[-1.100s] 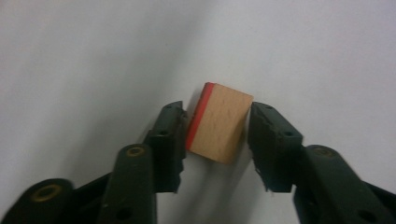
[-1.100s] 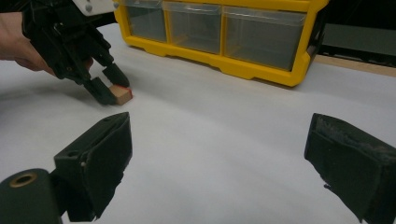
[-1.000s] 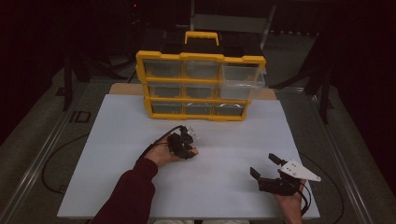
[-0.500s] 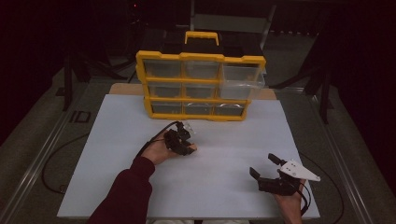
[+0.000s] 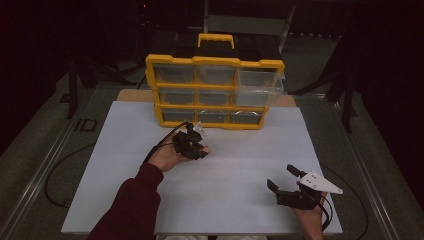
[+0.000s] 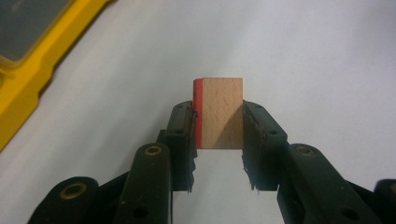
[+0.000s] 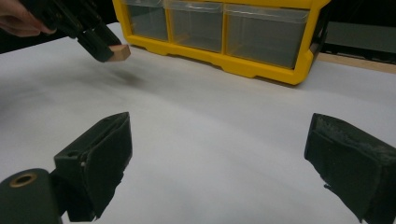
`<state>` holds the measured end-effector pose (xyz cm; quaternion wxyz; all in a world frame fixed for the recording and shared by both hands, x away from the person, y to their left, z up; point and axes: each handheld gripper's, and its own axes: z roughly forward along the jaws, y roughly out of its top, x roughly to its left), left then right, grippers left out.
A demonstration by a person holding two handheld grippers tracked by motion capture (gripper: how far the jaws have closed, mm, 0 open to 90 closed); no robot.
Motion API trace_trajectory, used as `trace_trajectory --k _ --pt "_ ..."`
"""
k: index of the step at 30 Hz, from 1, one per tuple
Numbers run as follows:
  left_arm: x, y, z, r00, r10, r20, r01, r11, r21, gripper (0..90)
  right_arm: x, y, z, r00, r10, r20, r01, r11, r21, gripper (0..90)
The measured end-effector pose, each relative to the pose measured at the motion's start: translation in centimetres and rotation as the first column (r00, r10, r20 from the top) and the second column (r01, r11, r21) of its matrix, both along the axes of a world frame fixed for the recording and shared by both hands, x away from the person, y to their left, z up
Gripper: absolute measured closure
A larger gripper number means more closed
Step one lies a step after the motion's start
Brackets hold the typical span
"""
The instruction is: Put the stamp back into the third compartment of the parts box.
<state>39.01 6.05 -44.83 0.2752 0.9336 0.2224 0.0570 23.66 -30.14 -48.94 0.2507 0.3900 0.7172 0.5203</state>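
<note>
One wooden block (image 6: 219,113), red on one face, sits pinched between the left gripper's (image 6: 218,126) fingers above the worktop (image 5: 240,165), just short of the yellow drawer organizer (image 5: 215,92); the right gripper (image 5: 284,181), fingers spread, rests well apart.

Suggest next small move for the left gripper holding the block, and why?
Probably carry it toward the open drawer at the organizer's upper right. The left gripper is shut on the wooden block, held off the table; that drawer alone stands pulled out.
</note>
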Motion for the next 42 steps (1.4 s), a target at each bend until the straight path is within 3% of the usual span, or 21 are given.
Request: trace_trajectory --k 20,42 --pt "0.5 0.4 4.1 0.9995 0.017 0.026 -0.016 0.9992 -0.038 66.8 0.1 0.0 -0.1 1.0 0.004 -0.004 -0.004 1.0 0.003 7.4" --pt "1.4 -0.1 9.0 0.9965 -0.015 0.082 0.019 0.9987 -0.046 66.7 0.0 -0.3 0.0 1.0 -0.003 0.0 0.003 1.0 0.018 7.4"
